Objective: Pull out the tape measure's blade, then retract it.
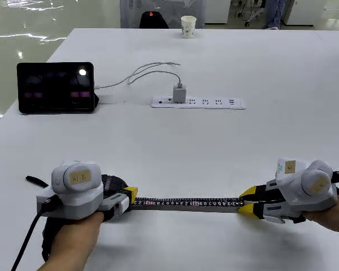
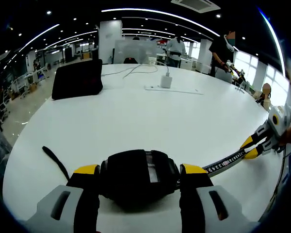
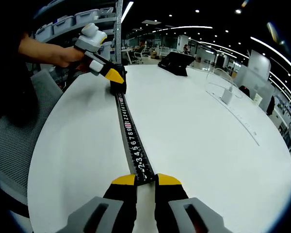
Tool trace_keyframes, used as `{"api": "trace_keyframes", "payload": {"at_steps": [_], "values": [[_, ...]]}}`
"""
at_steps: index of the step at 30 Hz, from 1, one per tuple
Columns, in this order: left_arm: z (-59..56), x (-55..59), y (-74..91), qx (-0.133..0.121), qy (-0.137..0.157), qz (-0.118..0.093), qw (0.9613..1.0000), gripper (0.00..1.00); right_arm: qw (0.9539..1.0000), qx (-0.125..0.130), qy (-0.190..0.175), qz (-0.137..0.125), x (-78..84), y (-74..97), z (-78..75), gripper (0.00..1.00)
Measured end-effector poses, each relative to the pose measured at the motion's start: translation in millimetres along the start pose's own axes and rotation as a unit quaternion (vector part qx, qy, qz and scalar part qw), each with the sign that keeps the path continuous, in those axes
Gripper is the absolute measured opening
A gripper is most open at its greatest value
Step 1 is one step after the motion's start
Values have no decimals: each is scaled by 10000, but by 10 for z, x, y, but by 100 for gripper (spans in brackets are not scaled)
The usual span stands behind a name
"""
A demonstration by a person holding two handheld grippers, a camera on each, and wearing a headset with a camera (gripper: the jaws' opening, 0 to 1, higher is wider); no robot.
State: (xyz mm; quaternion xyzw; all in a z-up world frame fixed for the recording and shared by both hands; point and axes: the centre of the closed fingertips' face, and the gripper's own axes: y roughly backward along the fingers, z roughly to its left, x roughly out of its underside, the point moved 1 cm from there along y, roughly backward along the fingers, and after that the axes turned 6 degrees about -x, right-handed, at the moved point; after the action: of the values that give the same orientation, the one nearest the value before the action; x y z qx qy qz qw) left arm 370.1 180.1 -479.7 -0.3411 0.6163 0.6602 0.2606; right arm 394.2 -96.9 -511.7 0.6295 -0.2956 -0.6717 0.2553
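Jaws of the left gripper (image 2: 139, 171) clamp the black tape measure (image 1: 114, 183) on the white table (image 1: 214, 152). Its blade (image 3: 131, 138), printed with black numerals and a red mark, lies stretched to the right gripper (image 3: 145, 182), which pinches its tip. Farther off are a tablet (image 1: 55, 87), a power strip (image 1: 214, 103) and a paper cup (image 1: 188, 26).

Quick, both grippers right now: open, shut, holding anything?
Left gripper: shut on the tape measure case.
Right gripper: shut on the end of the blade, which is pulled out.
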Motion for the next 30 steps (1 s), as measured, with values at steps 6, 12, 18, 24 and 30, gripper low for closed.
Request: {"api": "trace_keyframes", "payload": {"at_steps": [6, 12, 18, 24, 30], "values": [[1, 5, -9, -40, 22, 7, 10000, 62, 10000, -6, -6, 14, 1, -3, -2, 9], [2, 23, -22, -78, -2, 67, 9999, 63, 10000, 1, -3, 38, -5, -3, 1, 9], [6, 32, -27, -84, -57, 133, 9999, 63, 10000, 8, 10, 57, -5, -5, 1, 9], [4, 40, -20, -93, -154, 231, 9996, 61, 10000, -5, 23, 87, -5, 0, 6, 9], [16, 52, -16, -116, -211, 289, 9993, 59, 9999, -14, 40, 110, -1, 1, 5, 9]]}}
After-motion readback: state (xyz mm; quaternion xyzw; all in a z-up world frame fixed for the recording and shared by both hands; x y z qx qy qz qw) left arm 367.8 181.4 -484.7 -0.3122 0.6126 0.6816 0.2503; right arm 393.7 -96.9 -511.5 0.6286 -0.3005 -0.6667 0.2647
